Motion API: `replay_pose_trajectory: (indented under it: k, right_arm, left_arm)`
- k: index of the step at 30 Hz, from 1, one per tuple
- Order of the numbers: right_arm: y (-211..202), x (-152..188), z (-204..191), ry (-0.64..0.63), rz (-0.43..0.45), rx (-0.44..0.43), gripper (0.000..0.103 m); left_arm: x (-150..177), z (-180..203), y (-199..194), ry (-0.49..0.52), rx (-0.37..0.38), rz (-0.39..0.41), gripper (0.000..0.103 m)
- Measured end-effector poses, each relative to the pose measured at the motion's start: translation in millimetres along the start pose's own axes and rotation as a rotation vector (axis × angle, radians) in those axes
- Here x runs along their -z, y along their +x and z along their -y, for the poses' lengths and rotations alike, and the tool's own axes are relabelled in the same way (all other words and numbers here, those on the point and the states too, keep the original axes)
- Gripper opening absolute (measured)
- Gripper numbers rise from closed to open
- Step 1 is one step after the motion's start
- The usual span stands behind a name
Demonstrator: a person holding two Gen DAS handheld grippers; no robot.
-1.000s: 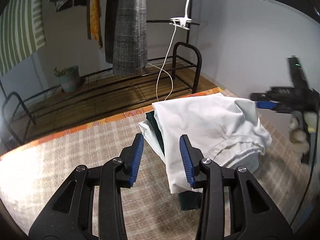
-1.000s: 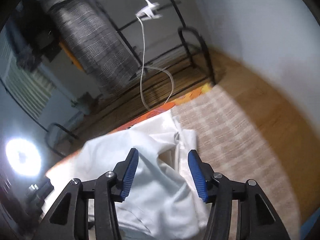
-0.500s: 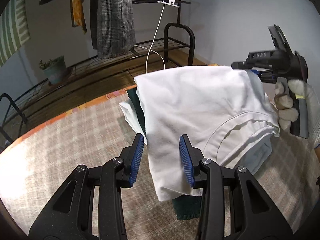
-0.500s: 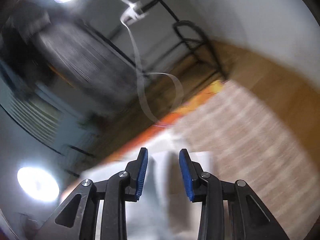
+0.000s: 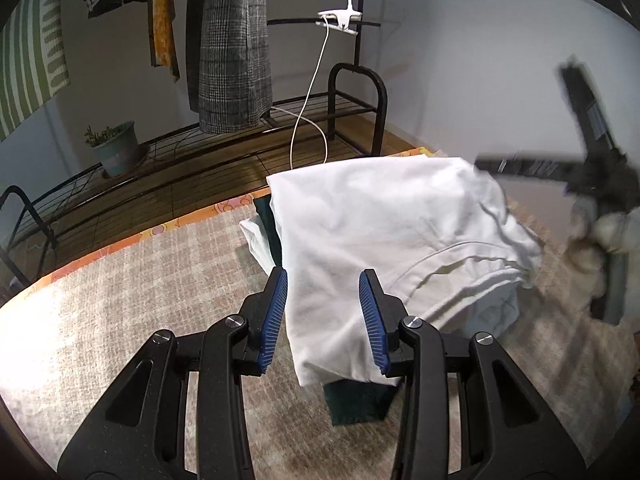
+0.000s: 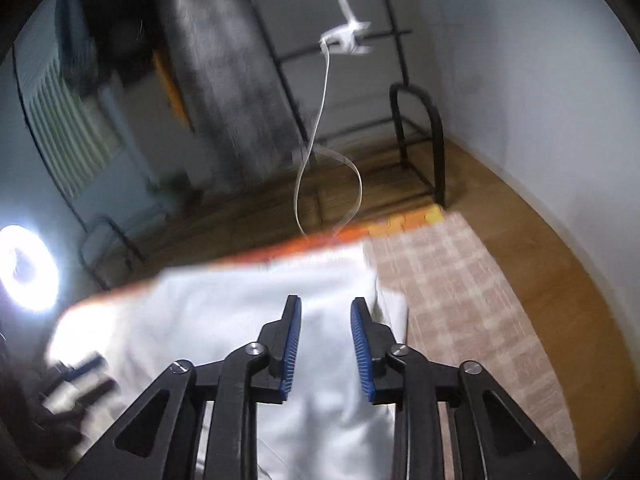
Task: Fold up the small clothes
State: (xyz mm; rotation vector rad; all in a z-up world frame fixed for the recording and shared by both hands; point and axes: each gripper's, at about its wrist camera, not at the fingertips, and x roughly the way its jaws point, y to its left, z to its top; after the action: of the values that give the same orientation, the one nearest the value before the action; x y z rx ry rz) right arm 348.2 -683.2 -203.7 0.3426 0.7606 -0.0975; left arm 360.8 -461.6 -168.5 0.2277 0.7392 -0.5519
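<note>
A folded white garment (image 5: 384,236) lies on top of a small stack with a dark green garment (image 5: 356,402) under it, on the checked cloth of the table (image 5: 140,300). My left gripper (image 5: 323,312) is open, its jaws on either side of the white garment's near edge, holding nothing. My right gripper (image 6: 325,342) is open above the same white garment (image 6: 224,320), holding nothing. It also shows blurred at the right of the left wrist view (image 5: 592,184).
A black metal rack (image 5: 352,92) with hanging clothes (image 5: 232,44) stands behind the table. A white cable (image 5: 308,112) hangs from a clip. A potted plant (image 5: 116,148) sits at the left. A ring light (image 6: 24,268) glares at the left.
The right gripper has let the white garment down onto the stack and pulled back to the right, moving fast. The left gripper has stayed open at the garment's near edge.
</note>
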Motion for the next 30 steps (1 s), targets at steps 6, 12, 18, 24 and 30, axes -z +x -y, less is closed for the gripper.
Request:
replay_pose_trajectory:
  k: [6,12,18,24,30]
  right_arm:
    - [0.2,22.5,14.9,0.086,-0.080,0.164,0.027]
    - [-47.7,27.5,-4.6,0.067,-0.040,0.194,0.029]
    - [-111.1,26.1,-50.9,0.020,0.032,0.183,0.033]
    - [-181.5,36.1,-106.9,-0.033,0.103,0.165,0.045]
    - [-238.0,59.5,-158.4,-0.077,0.154,0.156,0.058]
  left_arm:
    - [1.7,0.4,-44.2,0.013,0.002,0.045,0.038]
    - [3.1,-4.0,-98.1,0.007,0.011,0.102,0.038]
    - [8.2,-10.2,-160.1,0.009,0.021,0.160,0.043]
    - [21.8,-21.2,-224.0,0.017,0.018,0.225,0.051]
    - [44.8,-28.3,-283.0,0.023,0.024,0.265,0.068]
